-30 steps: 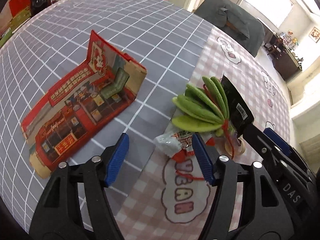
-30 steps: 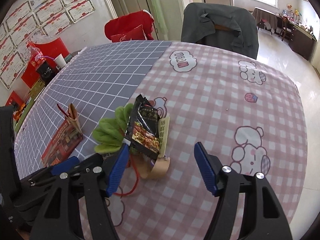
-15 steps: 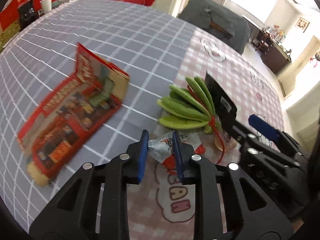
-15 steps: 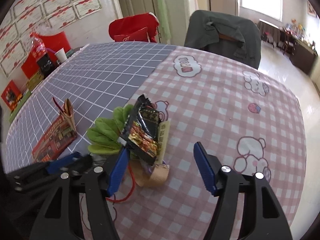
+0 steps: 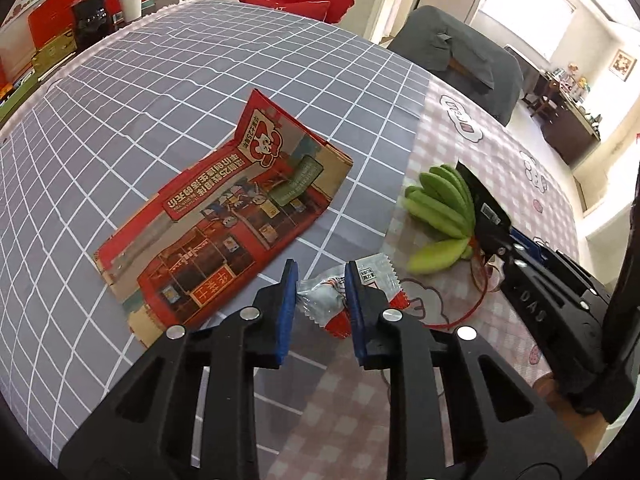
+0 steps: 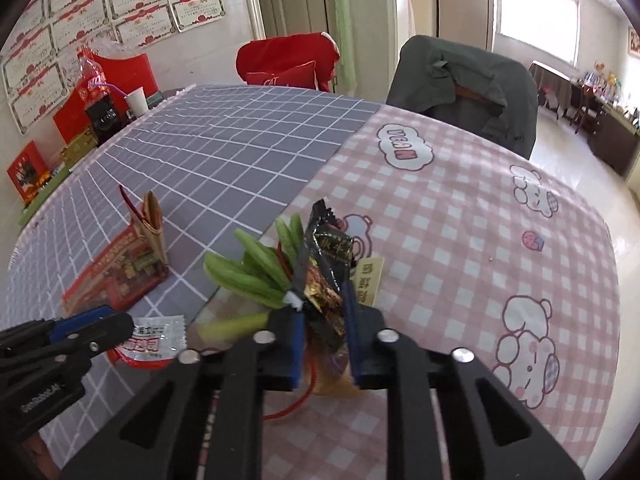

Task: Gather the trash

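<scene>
On a desk (image 6: 460, 240) covered in grey grid and pink check cloth, two pieces of trash are being picked up at once. The left hand-held gripper (image 5: 320, 280) is clamped on a small white and red wrapper (image 5: 376, 276), near the flat red paper bag (image 5: 224, 232). The right hand-held gripper (image 6: 322, 304) has just closed its jaws on a black snack packet (image 6: 326, 264), standing beside green leaves (image 6: 248, 276). Next, probably, lift both clear and carry them to a bin, none in view

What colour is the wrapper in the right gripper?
Mostly black with gold and red print; the snack wrapper shows best in the right wrist view.
</scene>
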Motion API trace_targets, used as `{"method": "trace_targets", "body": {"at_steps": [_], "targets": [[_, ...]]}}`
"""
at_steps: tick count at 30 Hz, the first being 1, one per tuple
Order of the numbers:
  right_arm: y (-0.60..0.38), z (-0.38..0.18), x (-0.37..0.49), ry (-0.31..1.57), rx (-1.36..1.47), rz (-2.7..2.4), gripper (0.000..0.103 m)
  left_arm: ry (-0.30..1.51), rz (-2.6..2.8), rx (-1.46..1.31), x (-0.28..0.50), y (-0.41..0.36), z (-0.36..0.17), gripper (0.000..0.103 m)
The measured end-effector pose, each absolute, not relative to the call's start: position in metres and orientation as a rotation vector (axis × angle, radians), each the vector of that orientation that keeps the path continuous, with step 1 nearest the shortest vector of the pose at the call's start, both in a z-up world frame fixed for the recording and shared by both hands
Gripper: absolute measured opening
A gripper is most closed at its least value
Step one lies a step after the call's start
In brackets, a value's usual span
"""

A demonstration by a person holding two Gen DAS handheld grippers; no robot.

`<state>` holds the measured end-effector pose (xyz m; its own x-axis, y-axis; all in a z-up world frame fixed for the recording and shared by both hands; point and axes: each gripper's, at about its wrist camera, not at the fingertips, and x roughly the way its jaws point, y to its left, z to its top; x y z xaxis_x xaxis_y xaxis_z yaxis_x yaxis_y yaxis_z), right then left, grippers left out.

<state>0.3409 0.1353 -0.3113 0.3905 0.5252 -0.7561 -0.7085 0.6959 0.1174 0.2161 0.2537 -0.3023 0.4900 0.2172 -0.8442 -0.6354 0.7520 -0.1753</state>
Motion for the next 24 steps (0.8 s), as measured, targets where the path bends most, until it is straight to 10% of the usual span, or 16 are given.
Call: {"method": "trace_targets", "body": {"at_steps": [24], "targets": [[-0.007,-0.252,0.291,0.954,0.104,0.759,0.007,0.807,0.477,-0.451,0.213,0.154,-0.225,0.024]]}}
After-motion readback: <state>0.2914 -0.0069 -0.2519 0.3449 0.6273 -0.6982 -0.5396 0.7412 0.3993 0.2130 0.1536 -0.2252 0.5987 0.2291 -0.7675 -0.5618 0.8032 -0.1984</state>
